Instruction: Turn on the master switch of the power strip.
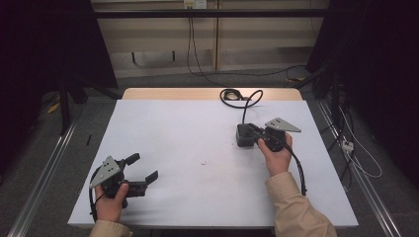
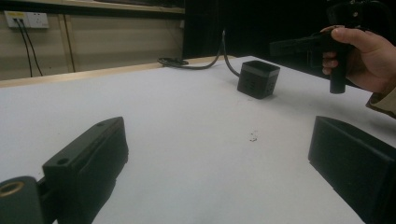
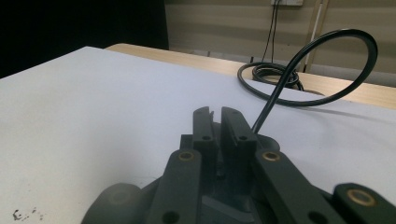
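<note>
A small black box is met by the right gripper on a white table.

The black box point(image 1: 243, 135) is seen on the far right part of the white table point(image 1: 197, 148), and a black cable point(image 1: 242, 98) is joined to it and is looped at the far edge. The right gripper point(image 1: 257, 136) is held by the right hand point(image 1: 276, 155), just beside the box, with its tips at the box. In the right gripper view its jaws are pressed almost together, with only a thin gap left between them, and the cable is seen rising just past the tips; whether anything is pinched cannot be told. The left gripper point(image 1: 143, 170) is held by the left hand point(image 1: 111, 202) at the near left corner, well apart from the box. Its jaws are spread wide, and only bare table is seen between them.
</note>
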`<action>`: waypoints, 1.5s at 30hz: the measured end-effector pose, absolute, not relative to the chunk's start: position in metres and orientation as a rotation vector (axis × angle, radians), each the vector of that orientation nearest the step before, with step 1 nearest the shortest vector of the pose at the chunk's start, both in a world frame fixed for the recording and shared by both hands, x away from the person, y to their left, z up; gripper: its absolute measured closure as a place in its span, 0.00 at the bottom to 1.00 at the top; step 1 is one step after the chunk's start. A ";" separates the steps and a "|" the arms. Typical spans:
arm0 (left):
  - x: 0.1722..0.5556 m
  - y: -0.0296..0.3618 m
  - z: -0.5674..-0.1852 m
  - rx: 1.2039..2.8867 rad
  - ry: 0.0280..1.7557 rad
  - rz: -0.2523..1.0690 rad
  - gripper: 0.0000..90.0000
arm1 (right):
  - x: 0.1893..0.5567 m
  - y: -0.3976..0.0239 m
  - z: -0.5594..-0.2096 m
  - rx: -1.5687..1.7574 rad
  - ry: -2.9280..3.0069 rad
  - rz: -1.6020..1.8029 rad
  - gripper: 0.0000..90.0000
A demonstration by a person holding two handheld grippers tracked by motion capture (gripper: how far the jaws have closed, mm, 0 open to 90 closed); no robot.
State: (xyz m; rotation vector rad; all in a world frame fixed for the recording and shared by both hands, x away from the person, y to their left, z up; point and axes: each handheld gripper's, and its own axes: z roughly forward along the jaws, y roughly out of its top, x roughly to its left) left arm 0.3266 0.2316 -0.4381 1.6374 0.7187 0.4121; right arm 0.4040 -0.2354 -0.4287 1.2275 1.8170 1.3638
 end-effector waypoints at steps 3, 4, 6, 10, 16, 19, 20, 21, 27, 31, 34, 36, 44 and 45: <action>0.327 0.232 -0.438 1.637 0.719 0.412 0.05 | 0.405 -0.236 -0.429 1.236 1.821 1.367 0.97; 0.327 0.232 -0.438 1.636 0.720 0.412 0.05 | 0.405 -0.236 -0.429 1.236 1.821 1.370 0.97; 0.327 0.232 -0.438 1.634 0.720 0.413 0.05 | 0.405 -0.236 -0.429 1.241 1.822 1.373 0.98; 0.327 0.232 -0.438 1.634 0.722 0.414 0.05 | 0.407 -0.235 -0.428 1.238 1.827 1.376 1.00; 0.326 0.232 -0.438 1.633 0.720 0.413 0.05 | 0.408 -0.234 -0.428 1.240 1.838 1.367 1.00; 0.326 0.233 -0.438 1.633 0.721 0.413 0.05 | 0.408 -0.234 -0.429 1.244 1.835 1.368 1.00; 0.326 0.233 -0.438 1.632 0.720 0.413 0.05 | 0.408 -0.235 -0.429 1.247 1.834 1.367 1.00; 0.326 0.233 -0.438 1.631 0.721 0.413 0.05 | 0.409 -0.235 -0.429 1.248 1.833 1.368 1.00; 0.326 0.233 -0.438 1.631 0.720 0.410 0.05 | 0.410 -0.235 -0.429 1.249 1.836 1.365 1.00; 0.326 0.233 -0.438 1.630 0.720 0.410 0.05 | 0.411 -0.235 -0.430 1.253 1.837 1.364 1.00; 0.326 0.233 -0.438 1.631 0.720 0.411 0.05 | 0.411 -0.235 -0.431 1.253 1.838 1.362 1.00; 0.326 0.233 -0.438 1.630 0.720 0.410 0.05 | 0.412 -0.235 -0.431 1.252 1.838 1.358 1.00; 0.326 0.233 -0.438 1.628 0.722 0.411 0.05 | 0.412 -0.234 -0.433 1.250 1.851 1.342 1.00; 0.326 0.233 -0.438 1.628 0.722 0.410 0.05 | 0.412 -0.234 -0.433 1.253 1.852 1.340 1.00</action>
